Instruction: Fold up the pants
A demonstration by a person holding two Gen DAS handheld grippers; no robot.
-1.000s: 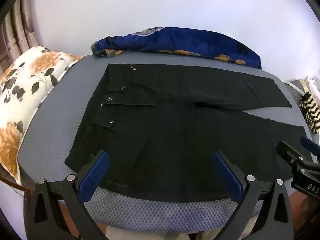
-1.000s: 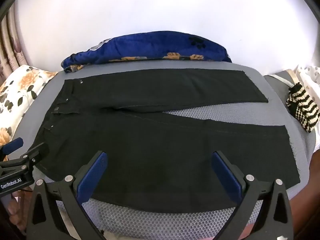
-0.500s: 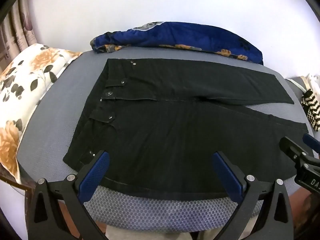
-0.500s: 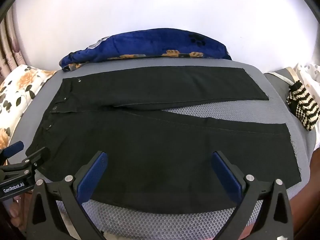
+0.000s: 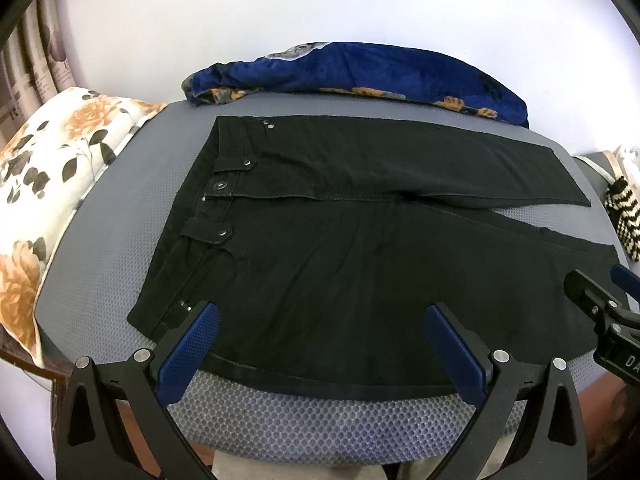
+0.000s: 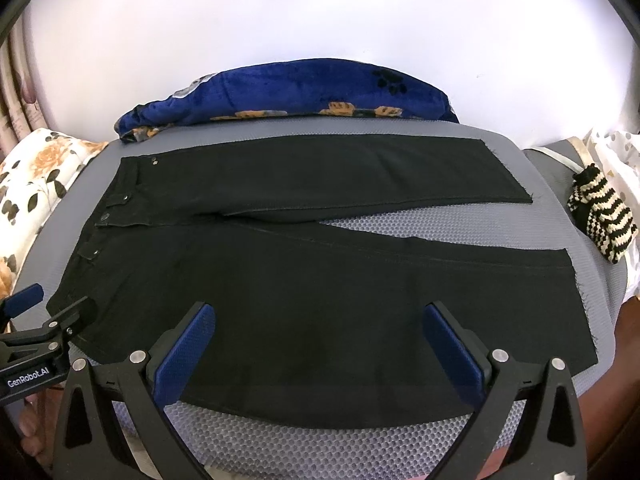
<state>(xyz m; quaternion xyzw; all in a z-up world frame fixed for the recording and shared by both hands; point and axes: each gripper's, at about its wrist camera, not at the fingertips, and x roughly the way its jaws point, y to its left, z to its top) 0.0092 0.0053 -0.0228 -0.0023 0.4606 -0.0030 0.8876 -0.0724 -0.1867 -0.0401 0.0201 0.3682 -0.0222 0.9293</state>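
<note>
Black pants (image 5: pixel 340 240) lie flat on a grey mesh surface (image 5: pixel 120 216), waistband to the left, legs spread to the right. They also show in the right wrist view (image 6: pixel 320 264). My left gripper (image 5: pixel 320 340) is open and empty above the near edge, close to the waist. My right gripper (image 6: pixel 320 340) is open and empty above the near leg. Each gripper shows at the edge of the other's view: the right one (image 5: pixel 604 312), the left one (image 6: pixel 44 320).
A blue floral blanket (image 5: pixel 360 72) lies bunched along the far edge by the white wall. A floral pillow (image 5: pixel 48 168) lies at the left. A black-and-cream striped knit item (image 6: pixel 600 216) lies at the right.
Both grippers have drawn back and risen slightly, so the pants sit a little farther off in both views. Both stay open.
</note>
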